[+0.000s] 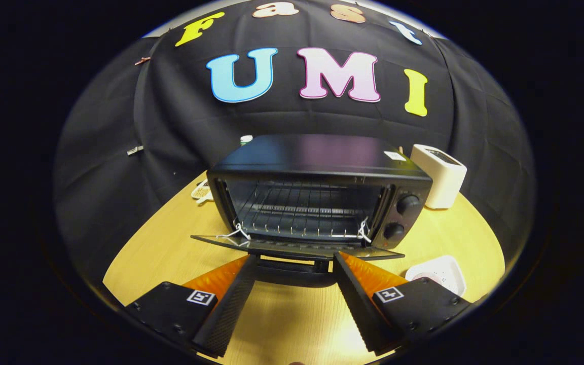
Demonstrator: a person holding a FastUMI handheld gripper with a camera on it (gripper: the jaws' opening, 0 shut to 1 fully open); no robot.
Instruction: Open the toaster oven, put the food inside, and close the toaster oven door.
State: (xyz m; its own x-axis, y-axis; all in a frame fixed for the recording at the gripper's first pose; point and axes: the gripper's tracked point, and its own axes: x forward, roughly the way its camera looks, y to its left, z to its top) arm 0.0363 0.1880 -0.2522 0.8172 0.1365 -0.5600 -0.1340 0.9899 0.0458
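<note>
Far left, on the wooden table (170, 238): a small pale item (202, 192) just beside the oven's left wall, too small to identify. Lower centre of the frame: gripper (296, 259) spread wide, nothing between the fingers, fingertips (250, 261) level with the front edge of the dropped door. Directly ahead of the fingers, mid-frame: black toaster oven (317, 192), door (292, 247) folded down flat and open, handle (294, 263) sitting in the gap between the two tips, contact not clear. Beyond the door: bare wire rack (302, 208) inside the cavity, with white ties (236, 232) at the lower corners of the opening. Right of the cavity: two round knobs (407, 204) stacked on the control panel. Further right, behind the oven's right corner: a cream-coloured boxy appliance (441, 175) standing on the table. Lower right, just past the right finger: a white squarish dish (436, 274), partly hidden. Behind everything: black cloth wall (119, 152) with small clips (135, 150) at left.
</note>
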